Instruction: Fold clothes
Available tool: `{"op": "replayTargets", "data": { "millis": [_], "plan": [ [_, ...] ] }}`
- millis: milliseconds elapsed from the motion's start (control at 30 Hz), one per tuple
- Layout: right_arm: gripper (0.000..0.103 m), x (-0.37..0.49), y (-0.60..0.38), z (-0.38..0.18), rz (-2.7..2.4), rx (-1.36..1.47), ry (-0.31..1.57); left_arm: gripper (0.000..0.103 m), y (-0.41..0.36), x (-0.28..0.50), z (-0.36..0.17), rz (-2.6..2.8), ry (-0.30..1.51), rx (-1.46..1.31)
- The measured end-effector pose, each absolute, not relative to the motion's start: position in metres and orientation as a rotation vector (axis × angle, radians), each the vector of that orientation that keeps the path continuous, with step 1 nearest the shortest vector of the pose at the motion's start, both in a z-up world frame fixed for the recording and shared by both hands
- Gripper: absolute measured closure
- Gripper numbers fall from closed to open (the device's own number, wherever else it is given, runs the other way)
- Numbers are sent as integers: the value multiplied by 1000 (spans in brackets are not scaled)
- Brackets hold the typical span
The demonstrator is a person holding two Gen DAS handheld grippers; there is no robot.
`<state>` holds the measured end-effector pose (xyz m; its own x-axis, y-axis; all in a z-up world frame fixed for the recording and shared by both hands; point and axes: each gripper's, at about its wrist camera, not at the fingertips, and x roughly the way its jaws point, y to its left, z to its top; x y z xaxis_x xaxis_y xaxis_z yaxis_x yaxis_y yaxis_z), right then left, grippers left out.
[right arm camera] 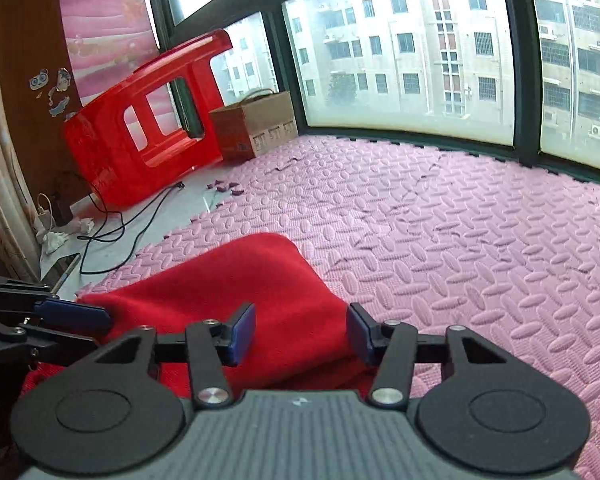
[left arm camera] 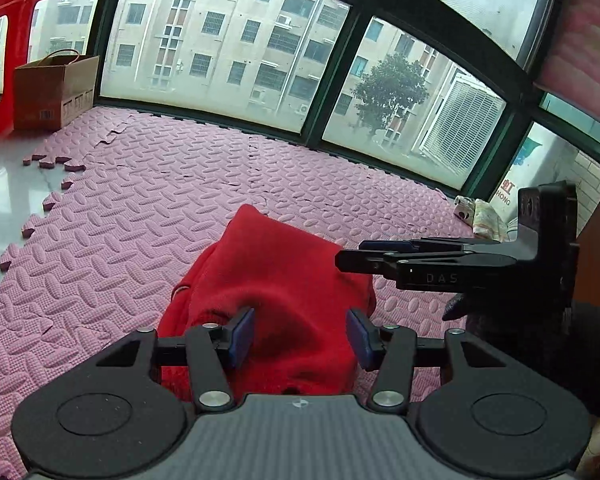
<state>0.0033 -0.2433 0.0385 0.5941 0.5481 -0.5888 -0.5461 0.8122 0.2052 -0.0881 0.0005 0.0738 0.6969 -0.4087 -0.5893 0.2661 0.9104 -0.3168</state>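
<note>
A red garment (left arm camera: pixel 276 280) lies bunched and partly folded on the pink foam mat (left arm camera: pixel 160 184); it also shows in the right wrist view (right arm camera: pixel 228 280). My left gripper (left arm camera: pixel 300 336) is open just above the garment's near part, nothing between its blue pads. My right gripper (right arm camera: pixel 302 334) is open over the garment's near right edge. In the left wrist view the right gripper (left arm camera: pixel 348 256) reaches in from the right over the garment. In the right wrist view the left gripper (right arm camera: pixel 100 316) sits at the left on the cloth.
A cardboard box (left arm camera: pixel 56 88) and a red plastic stool (right arm camera: pixel 140 120) stand by the window at the mat's far left. Black cables (right arm camera: pixel 116 232) and a phone lie on the bare floor left of the mat. A crumpled cloth (left arm camera: pixel 480 212) lies at the far right.
</note>
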Motion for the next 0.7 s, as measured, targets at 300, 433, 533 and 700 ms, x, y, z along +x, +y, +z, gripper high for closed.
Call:
{"op": "replayTargets", "data": {
  "millis": [300, 433, 533, 700],
  "plan": [
    [52, 10, -238, 47, 656, -60, 690, 52, 4, -96, 62, -392, 724, -189],
    [36, 35, -239, 58, 702, 33, 705, 39, 10, -113, 78, -419, 666, -209],
    [27, 60, -237, 54, 738, 100, 763, 27, 21, -125, 87, -393, 636, -214],
    [26, 91, -239, 29, 778, 204, 927, 15, 46, -133, 81, -378, 690, -230]
  ]
}}
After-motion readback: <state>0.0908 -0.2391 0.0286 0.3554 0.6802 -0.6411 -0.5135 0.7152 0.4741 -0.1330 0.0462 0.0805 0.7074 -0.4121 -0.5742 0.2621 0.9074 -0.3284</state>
